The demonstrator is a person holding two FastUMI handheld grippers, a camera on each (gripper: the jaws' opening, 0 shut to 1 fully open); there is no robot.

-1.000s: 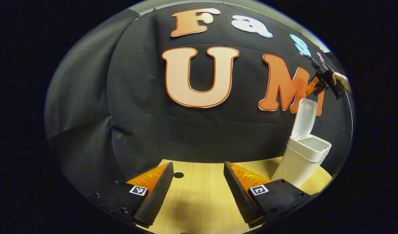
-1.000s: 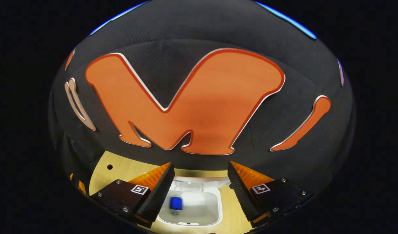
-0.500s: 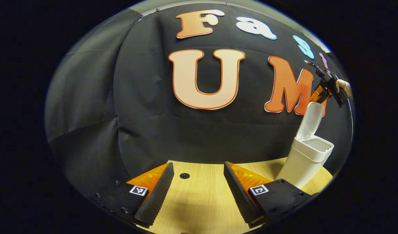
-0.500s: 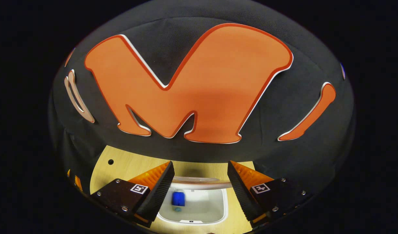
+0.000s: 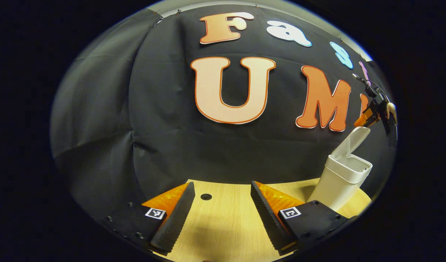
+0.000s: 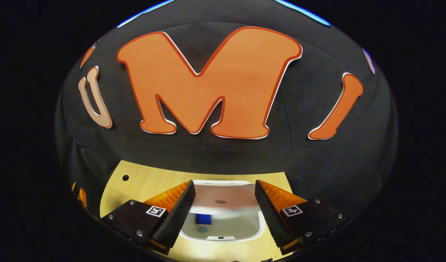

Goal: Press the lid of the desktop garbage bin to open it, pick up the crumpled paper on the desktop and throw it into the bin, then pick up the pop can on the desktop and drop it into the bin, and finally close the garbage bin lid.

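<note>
Left gripper view puts our left gripper [image 5: 221, 214] at the left, jaws wide apart and empty over the bare desk [image 5: 223, 233]. At the right stands one white bin [image 5: 341, 182], its lid [image 5: 355, 140] tilted partway down under our right gripper [image 5: 368, 116]. Right gripper view shows those jaws spread and holding nothing above the lid [image 6: 221, 198], with one blue can [image 6: 203, 219] inside. We judge only the closing remains; the paper we cannot see
</note>
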